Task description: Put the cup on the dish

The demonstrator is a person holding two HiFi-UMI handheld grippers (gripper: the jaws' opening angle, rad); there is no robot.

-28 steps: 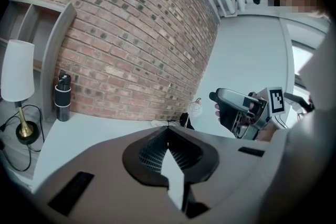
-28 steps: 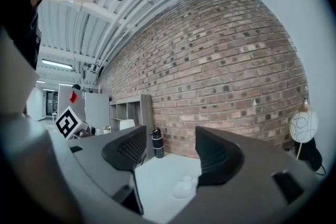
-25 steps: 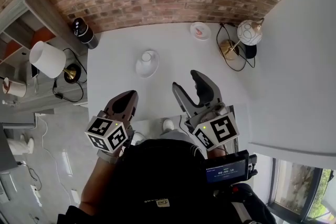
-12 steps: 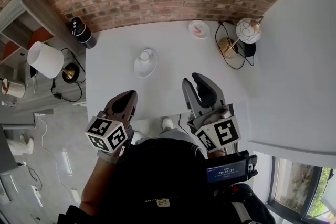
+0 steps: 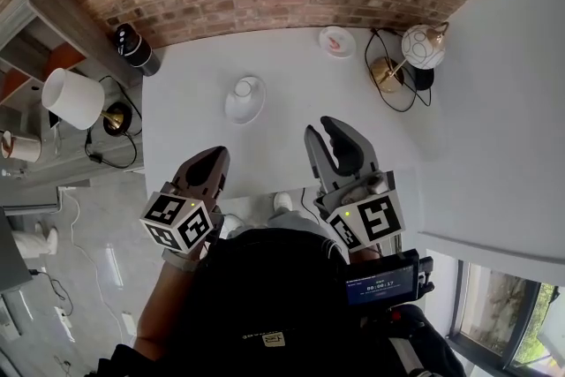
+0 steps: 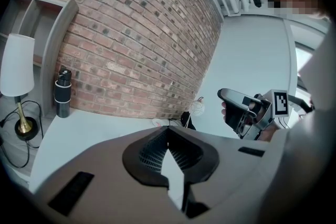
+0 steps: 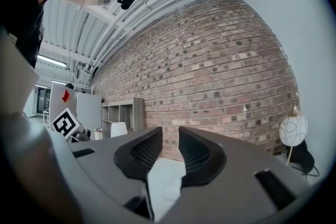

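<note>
1. The small round white cup stands on a smooth white dish mid-surface, which is matte and pale.
2. The left gripper and right gripper are both empty, their ribbed dark fingers pressed together.

I hold my left grey hand-held gripper low in front of me, pointing forward, its jaws pressed together and empty. My right grey hand-held gripper points a little farther ahead, jaws closed to a thin slit with nothing between them.
</note>
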